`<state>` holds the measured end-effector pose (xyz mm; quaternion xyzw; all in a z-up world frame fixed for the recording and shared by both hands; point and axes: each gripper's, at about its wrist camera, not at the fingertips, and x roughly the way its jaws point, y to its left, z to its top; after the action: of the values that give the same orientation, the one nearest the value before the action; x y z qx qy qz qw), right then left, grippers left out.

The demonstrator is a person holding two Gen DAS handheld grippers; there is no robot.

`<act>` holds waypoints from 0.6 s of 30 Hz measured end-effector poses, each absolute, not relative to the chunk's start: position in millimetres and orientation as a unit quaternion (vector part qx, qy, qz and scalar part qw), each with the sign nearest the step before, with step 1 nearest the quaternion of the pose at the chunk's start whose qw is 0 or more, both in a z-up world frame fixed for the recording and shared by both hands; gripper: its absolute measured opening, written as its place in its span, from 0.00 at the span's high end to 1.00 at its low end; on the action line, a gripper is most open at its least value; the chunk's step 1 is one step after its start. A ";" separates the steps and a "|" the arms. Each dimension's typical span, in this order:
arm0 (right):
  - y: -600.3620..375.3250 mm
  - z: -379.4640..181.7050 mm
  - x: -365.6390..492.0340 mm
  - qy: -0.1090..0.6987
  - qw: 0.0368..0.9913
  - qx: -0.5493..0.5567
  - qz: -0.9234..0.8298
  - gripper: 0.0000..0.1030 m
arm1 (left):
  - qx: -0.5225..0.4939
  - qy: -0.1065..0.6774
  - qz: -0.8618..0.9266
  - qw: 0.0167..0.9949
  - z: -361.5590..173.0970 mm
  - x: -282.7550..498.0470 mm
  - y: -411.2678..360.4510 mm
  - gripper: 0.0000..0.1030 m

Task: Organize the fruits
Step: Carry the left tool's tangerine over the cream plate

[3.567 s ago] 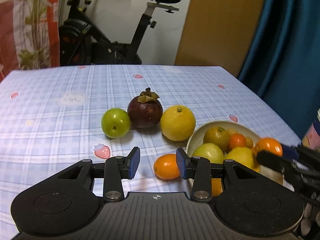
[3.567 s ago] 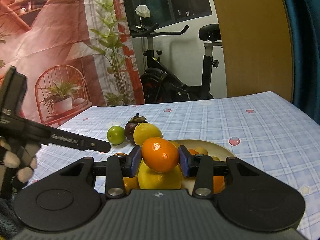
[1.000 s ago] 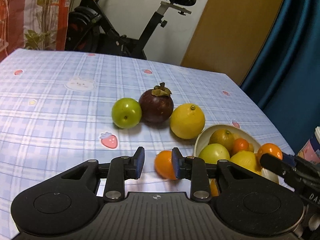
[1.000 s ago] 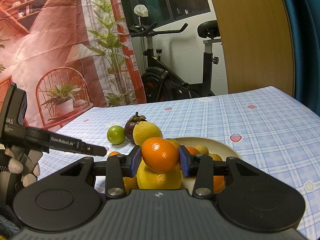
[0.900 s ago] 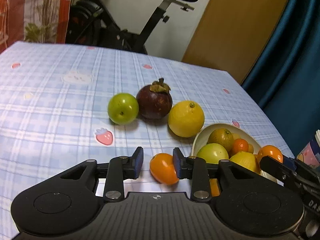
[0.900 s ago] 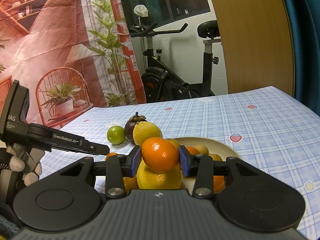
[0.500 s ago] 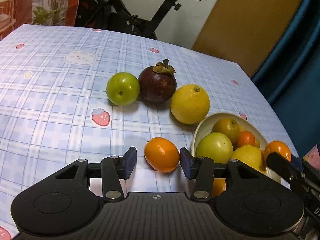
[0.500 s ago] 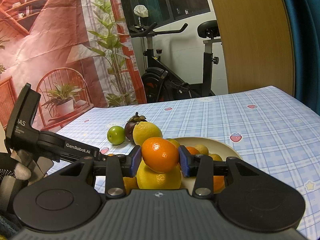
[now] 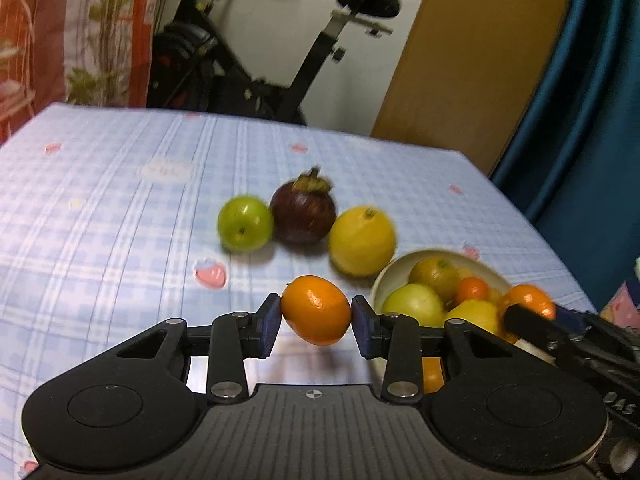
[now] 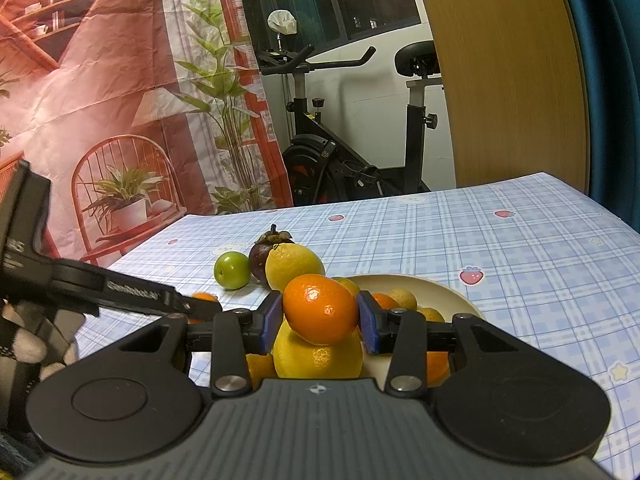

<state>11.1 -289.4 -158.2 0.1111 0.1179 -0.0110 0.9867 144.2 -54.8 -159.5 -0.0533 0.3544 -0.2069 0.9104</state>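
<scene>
Above the checked tablecloth [image 9: 120, 200], the left gripper [image 9: 316, 318], jaws closing, grips 1 small orange [image 9: 316, 309]; the right gripper [image 10: 319, 316] holds another orange [image 10: 320, 308] over the bowl [image 10: 440, 292].

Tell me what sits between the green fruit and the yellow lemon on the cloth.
The dark purple mangosteen sits between the green fruit and the lemon, clearest in the left wrist view.

Tablecloth [image 9: 120, 208]: smooth checked cloth, slight sheen. Bowl [image 10: 448, 292]: glossy cream ceramic. Mandarin [image 9: 316, 310]: shiny, finely dimpled peel.
</scene>
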 end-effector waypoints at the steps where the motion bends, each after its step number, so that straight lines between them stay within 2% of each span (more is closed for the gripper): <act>1: -289.2 -157.7 10.7 0.118 0.987 0.111 -0.012 0.59 | -0.051 0.348 -0.213 0.912 -155.0 141.5 -56.4 0.61; 10: -309.0 -150.2 -7.0 0.107 0.984 0.132 -0.049 0.59 | -0.015 0.321 -0.309 0.895 -137.4 110.6 -91.6 0.61; 18: -315.7 -158.7 -17.7 0.148 0.976 0.146 -0.059 0.59 | 0.013 0.343 -0.365 0.866 -149.6 95.5 -112.4 0.61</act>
<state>-17.7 -315.7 -158.7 0.1456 0.1475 -0.0593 0.9765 95.5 -112.4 -149.6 0.0132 0.3426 -0.3646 0.8658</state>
